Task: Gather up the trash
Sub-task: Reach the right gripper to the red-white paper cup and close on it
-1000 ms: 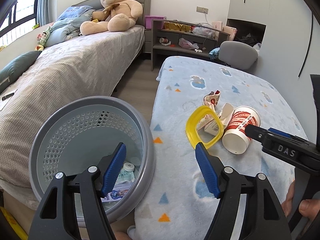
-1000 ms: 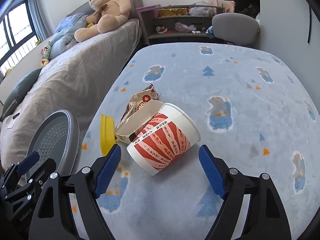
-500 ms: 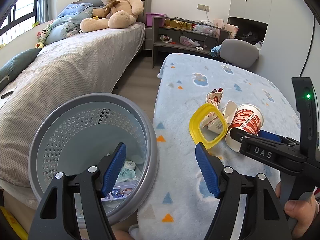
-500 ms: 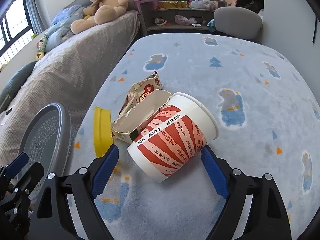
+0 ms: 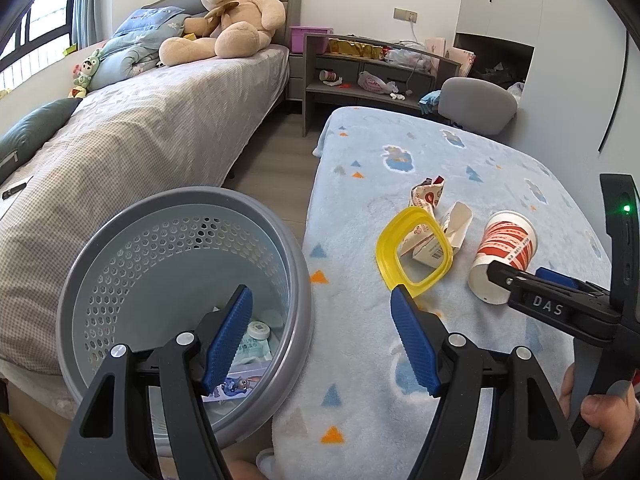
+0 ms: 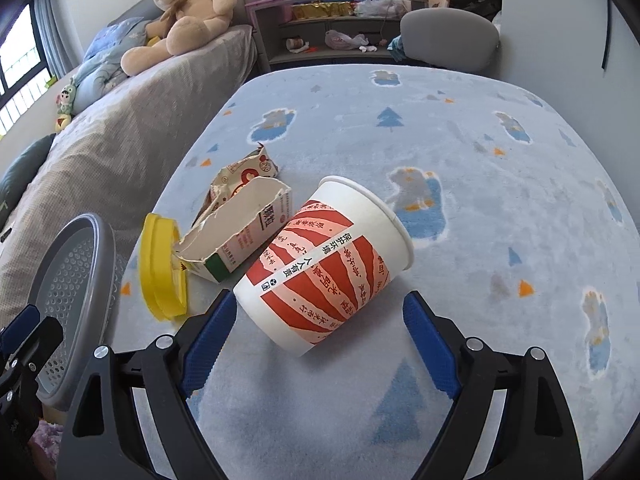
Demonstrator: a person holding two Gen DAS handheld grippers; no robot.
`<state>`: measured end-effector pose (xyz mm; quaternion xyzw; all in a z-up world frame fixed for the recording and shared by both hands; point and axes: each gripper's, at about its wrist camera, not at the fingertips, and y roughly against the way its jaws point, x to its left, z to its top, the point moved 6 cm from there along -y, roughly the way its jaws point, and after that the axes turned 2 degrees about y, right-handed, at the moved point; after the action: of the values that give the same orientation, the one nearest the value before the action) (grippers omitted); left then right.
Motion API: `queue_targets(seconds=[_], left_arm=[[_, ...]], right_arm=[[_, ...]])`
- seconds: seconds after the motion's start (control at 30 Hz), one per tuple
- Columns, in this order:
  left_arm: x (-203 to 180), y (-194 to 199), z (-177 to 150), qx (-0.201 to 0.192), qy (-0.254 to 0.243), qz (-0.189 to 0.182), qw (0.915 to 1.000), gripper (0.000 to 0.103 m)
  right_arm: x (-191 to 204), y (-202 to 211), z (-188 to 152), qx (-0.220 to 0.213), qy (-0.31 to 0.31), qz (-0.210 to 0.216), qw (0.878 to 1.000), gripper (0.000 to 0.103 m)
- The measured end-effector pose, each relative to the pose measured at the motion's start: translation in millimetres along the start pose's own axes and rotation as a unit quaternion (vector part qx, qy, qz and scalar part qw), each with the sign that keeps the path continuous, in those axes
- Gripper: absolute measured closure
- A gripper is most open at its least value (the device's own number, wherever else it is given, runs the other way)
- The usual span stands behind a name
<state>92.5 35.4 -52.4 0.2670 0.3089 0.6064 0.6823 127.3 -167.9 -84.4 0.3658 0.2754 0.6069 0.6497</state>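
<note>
A red-and-white paper cup (image 6: 324,272) lies on its side on the blue blanket-covered table (image 6: 500,184); it also shows in the left wrist view (image 5: 502,254). My right gripper (image 6: 320,336) is open, its blue pads on either side of the cup's base. Beside the cup lie a torn carton (image 6: 240,236), a crumpled wrapper (image 6: 244,172) and a yellow plastic ring lid (image 5: 414,254). My left gripper (image 5: 320,340) is open and empty, above the rim of the grey perforated trash bin (image 5: 120,264), which holds some trash at its bottom.
A bed (image 5: 140,128) with a teddy bear (image 5: 232,12) stands left of the table. A grey shelf unit (image 5: 368,76) and a grey chair (image 5: 476,104) stand beyond the table's far end. The bin sits between bed and table edge.
My right gripper has moved forward, so its pads now flank the cup's base. The cup has shifted slightly away from the carton. The left gripper has barely moved.
</note>
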Motion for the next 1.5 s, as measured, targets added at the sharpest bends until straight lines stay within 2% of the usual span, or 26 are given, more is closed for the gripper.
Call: queue_targets(seconds=[0.27,0.43,0.57,0.8,1.07,1.13,1.33,1.5], left_arm=[[-0.5,0.3,0.0,0.0,0.0,0.0,1.0,0.034],[-5.3,1.6,1.2,-0.002,-0.003,-0.001,1.0,0.034],[-7.1,2.7,1.0,-0.004,-0.005,-0.001,1.0,0.034],[-8.1,4.4,0.7,-0.006,-0.006,-0.001,1.0,0.034],[-7.9,5.0,0.3,-0.006,-0.005,-0.004,1.0,0.034],[-7.7,6.1,0.9,-0.006,-0.004,-0.007,0.9999,0.034],[-10.4,7.7,1.3,-0.005,-0.008,-0.013,0.9999,0.034],[-11.2,7.5,1.0,-0.004,-0.009,-0.015,0.9998,0.032]], right_arm=[[-36.7,11.6,-10.3,0.005,-0.028,-0.02,0.999,0.019],[-48.1,19.8,-10.4,0.005,-0.059,0.004,0.998,0.019],[-46.1,21.2,-2.3,0.004,-0.072,0.015,0.997,0.019],[-39.9,5.4,12.7,0.019,-0.099,0.009,0.995,0.019],[-34.8,-16.1,14.5,0.038,-0.108,-0.006,0.993,0.019],[-32.5,-19.0,13.0,0.042,-0.103,0.0,0.994,0.027],[-29.0,-17.6,11.7,0.041,-0.077,0.011,0.996,0.039],[-29.7,-9.5,11.8,0.037,-0.056,0.03,0.997,0.04]])
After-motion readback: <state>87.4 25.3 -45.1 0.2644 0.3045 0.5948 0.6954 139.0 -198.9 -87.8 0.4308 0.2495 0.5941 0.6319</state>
